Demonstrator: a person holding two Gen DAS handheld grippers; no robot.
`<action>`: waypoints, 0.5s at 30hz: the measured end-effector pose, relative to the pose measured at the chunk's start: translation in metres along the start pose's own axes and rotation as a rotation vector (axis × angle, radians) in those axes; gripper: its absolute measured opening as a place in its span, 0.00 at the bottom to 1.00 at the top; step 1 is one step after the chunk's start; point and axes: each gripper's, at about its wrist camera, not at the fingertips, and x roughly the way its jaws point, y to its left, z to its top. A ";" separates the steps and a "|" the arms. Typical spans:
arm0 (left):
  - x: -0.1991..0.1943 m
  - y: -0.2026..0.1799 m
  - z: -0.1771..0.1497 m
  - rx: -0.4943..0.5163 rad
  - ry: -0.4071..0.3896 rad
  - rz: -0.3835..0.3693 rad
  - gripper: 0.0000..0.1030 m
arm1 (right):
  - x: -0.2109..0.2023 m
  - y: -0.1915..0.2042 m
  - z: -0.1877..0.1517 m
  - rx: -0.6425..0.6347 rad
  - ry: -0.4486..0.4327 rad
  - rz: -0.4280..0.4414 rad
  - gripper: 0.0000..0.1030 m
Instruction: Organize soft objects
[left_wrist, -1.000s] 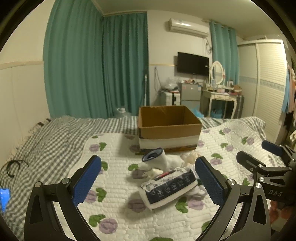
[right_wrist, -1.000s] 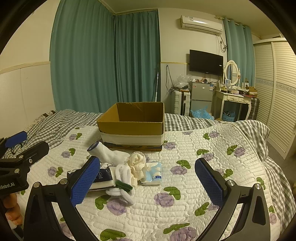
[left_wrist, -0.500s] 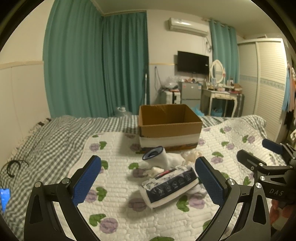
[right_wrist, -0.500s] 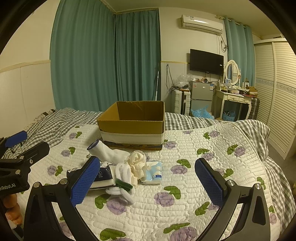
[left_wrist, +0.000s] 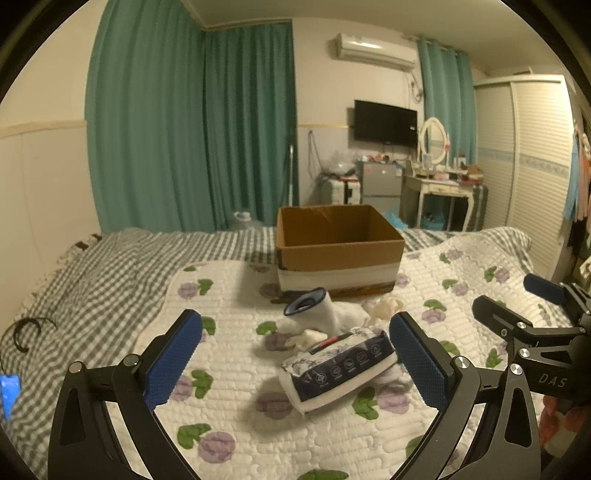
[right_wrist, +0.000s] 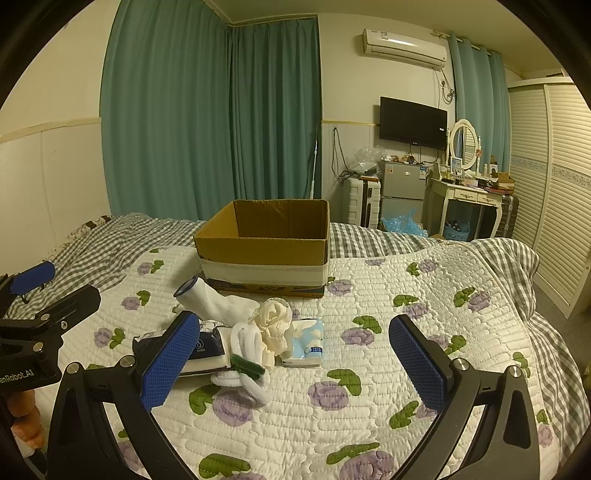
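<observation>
Both grippers, left gripper (left_wrist: 295, 354) and right gripper (right_wrist: 293, 363), spread wide, empty, near sock pile (right_wrist: 221, 304); cardboard box (right_wrist: 264, 245) far behind.

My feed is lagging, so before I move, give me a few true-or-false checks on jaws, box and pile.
1. Both grippers, left and right, have open, empty jaws. True.
2. The box is closed. False: its top is open.
3. A sock stands in the box. False: it lies on the quilt before it.
4. The tissue pack lies right of the cream cloth. True.
</observation>
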 end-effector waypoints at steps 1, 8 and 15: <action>0.000 0.000 0.000 0.001 -0.001 0.000 1.00 | 0.000 0.000 0.001 0.000 0.001 0.000 1.00; 0.000 0.000 0.000 0.001 0.000 0.000 1.00 | 0.000 0.000 0.000 -0.001 0.002 0.000 1.00; 0.000 0.000 0.000 0.005 0.000 -0.001 1.00 | 0.001 0.000 0.000 -0.001 0.003 0.000 1.00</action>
